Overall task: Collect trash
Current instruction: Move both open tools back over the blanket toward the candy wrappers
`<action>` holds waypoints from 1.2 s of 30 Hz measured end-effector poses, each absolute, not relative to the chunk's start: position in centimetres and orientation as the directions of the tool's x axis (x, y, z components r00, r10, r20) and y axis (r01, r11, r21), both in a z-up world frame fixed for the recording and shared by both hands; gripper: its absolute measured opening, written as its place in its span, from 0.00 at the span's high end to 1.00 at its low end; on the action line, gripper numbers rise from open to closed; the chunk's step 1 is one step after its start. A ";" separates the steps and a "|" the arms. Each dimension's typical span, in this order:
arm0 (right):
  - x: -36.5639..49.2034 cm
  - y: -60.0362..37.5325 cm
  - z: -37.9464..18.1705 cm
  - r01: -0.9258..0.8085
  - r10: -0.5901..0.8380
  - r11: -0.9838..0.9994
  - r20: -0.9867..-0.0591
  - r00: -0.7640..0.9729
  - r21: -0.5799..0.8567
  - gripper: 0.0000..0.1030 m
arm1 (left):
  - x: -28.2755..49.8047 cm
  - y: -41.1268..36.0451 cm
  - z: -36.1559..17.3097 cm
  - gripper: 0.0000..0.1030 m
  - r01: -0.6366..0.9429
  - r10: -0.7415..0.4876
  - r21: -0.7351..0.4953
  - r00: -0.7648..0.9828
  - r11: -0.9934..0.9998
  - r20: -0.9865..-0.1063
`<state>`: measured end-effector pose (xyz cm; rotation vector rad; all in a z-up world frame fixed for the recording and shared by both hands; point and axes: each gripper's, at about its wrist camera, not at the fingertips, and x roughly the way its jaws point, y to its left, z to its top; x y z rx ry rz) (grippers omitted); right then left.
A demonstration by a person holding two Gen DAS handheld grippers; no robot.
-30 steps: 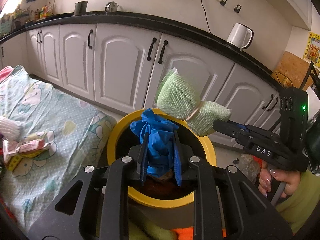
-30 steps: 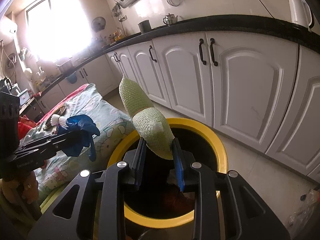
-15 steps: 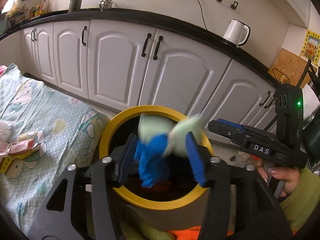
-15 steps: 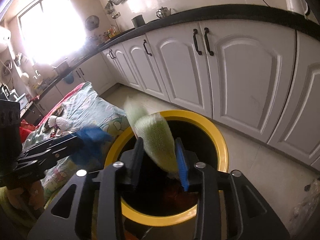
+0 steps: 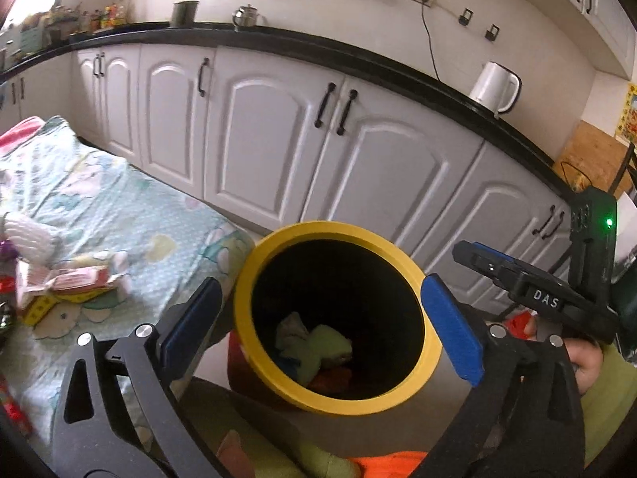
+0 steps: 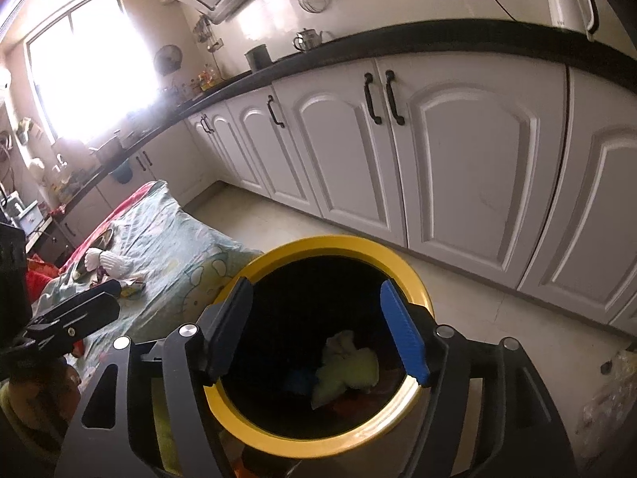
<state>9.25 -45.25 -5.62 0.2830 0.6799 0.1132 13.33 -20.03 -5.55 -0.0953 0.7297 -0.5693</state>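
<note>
A trash bin with a yellow rim stands on the floor below both grippers. At its bottom lies the green mesh cloth, with a bit of the blue glove beside it. My left gripper is open and empty above the bin mouth. My right gripper is open and empty above the bin too; it shows at the right of the left wrist view. More trash lies on the patterned cloth: a red and white wrapper and a white sock-like piece.
The patterned cloth surface lies left of the bin. White kitchen cabinets with a black counter run behind, a white kettle on top. Tiled floor lies right of the bin. Orange and green fabric is below me.
Both grippers opened. The blue glove fell from the left one and the green mesh cloth from the right one; both now lie inside the bin.
</note>
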 end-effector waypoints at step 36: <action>10.1 -32.3 -0.9 -0.305 0.341 0.939 -0.532 0.775 0.159 0.22 | 10.0 -10.4 -1.6 0.11 0.234 -0.280 -0.154 0.817 0.960 -0.503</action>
